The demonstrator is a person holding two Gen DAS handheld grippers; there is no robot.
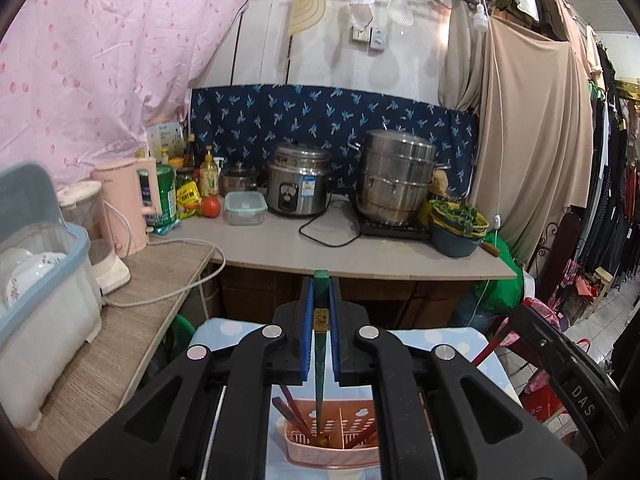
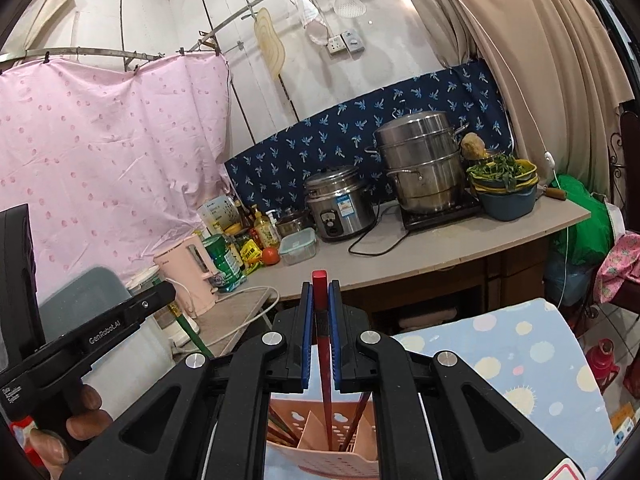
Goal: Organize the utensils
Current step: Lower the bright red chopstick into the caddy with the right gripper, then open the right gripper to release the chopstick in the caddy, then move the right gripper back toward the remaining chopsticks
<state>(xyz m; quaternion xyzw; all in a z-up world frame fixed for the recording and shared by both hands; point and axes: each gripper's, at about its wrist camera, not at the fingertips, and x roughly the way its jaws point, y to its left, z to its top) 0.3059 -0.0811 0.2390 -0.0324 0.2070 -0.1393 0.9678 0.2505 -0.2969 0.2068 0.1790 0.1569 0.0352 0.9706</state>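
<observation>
Chopsticks are the job here. Left wrist view: the left gripper [image 1: 321, 292] at centre frame has its jaws closed on a green chopstick [image 1: 320, 364], which runs down to the pink utensil basket [image 1: 334, 446] at the bottom centre, where red chopsticks [image 1: 294, 416] lean. Right wrist view: the right gripper [image 2: 321, 294] at centre frame is clamped on a red chopstick [image 2: 326, 376] that reaches down into the same basket [image 2: 320, 444], set on a dotted blue cloth [image 2: 520, 360].
</observation>
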